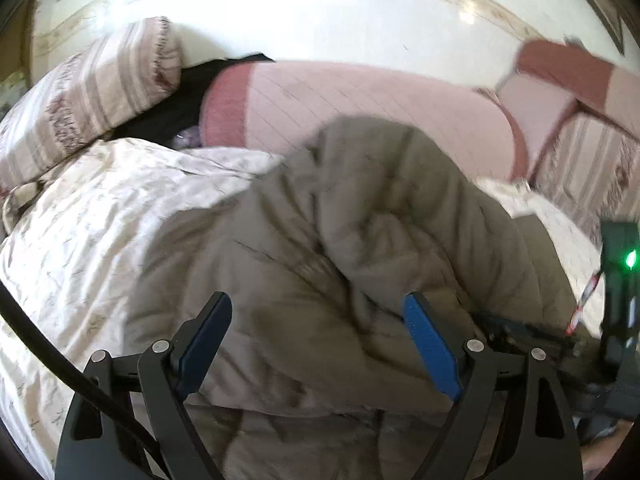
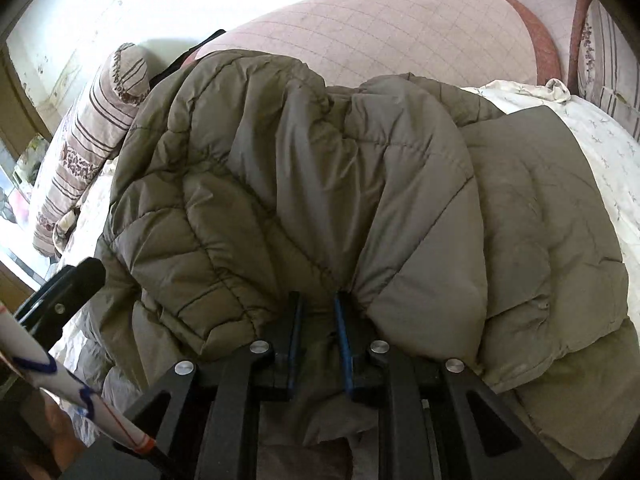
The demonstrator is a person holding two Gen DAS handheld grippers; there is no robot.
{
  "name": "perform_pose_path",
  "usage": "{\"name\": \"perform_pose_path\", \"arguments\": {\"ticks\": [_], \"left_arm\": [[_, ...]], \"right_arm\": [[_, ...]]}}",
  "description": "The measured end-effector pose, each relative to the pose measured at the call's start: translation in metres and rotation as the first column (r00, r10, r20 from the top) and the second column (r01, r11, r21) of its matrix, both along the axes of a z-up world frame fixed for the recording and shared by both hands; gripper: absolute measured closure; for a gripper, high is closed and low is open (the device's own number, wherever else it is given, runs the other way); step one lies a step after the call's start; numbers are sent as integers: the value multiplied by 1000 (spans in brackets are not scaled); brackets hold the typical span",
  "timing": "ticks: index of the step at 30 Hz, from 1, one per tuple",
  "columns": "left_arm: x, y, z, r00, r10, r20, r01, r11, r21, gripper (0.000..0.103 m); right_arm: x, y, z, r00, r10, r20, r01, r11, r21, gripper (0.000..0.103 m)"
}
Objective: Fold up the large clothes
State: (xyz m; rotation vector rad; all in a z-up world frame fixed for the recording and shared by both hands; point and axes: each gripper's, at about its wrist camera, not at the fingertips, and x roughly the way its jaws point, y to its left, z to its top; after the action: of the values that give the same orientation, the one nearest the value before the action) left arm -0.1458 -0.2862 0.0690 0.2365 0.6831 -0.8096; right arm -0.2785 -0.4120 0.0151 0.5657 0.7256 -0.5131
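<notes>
Right now we are looking along both grippers at one olive-grey quilted puffer jacket (image 2: 304,168), which is lying in a loose heap on a bed, over a cream bedspread (image 1: 92,216) with a faint sprig print. Our right gripper (image 2: 318,320) is pinching a gathered bunch of the jacket's shell, its jaws pressed nearly together on the fabric, which is fanning out from the pinch in tight creases. Our left gripper (image 1: 320,312) is hovering just above the jacket with its jaws spread wide and nothing between them. We are judging the jacket to be soft and bulky, fairly light for its size, with a smooth shell that is likely slippery and padding that will spring back after pressing. It is probably best taken at a hem, cuff or seam, where the layers are thin enough to pinch firmly, not at a puffy panel. Counting what is showing: one jacket, two grippers, one pink checked bolster or rolled quilt (image 2: 400,40) behind the jacket, and two striped patterned pillows, one (image 2: 92,136) at the left and one (image 2: 608,52) at the right.
</notes>
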Motion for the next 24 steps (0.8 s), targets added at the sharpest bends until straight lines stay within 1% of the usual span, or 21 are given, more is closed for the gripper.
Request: {"name": "perform_pose_path", "arguments": {"ticks": [2,4,5,9,11,13,16,20,24], "left_arm": [[-6,-12,-17,1000,-12,5,12,997,76,16],[-8,-19,-28,1000,-6,30,2,991,132,16],[-10,-20,-30,999,-6,48,-1,989,147,16],[-11,-20,-31,998,-4,55,-4,989,146,16],[-12,-20,-31,999,-4,53,-3,989,145,16],[-14,-20,-31,998,-4,59,-5,989,147,16],[-14,-19,-31,998,-5,64,-5,989,150,16],[-14,-19,-31,998,-6,65,-4,988,151,16],[-14,-20,-32,998,-5,66,-5,988,152,16]], "right_arm": [[2,3,1,1000,7,-2,-7,1000,-4,85],[1,3,3,1000,12,-4,-12,1000,-8,85],[0,3,4,1000,14,-1,-14,1000,-6,85],[-4,1,18,999,27,31,-27,1000,-7,85],[-11,1,32,997,24,78,-21,999,-35,85],[-17,2,43,995,6,98,1,997,-80,85],[-18,-4,41,998,-45,54,51,991,-123,85],[-15,-15,22,998,-66,-7,66,995,-75,85],[-9,-13,14,997,-58,-44,54,995,-82,85]]}}
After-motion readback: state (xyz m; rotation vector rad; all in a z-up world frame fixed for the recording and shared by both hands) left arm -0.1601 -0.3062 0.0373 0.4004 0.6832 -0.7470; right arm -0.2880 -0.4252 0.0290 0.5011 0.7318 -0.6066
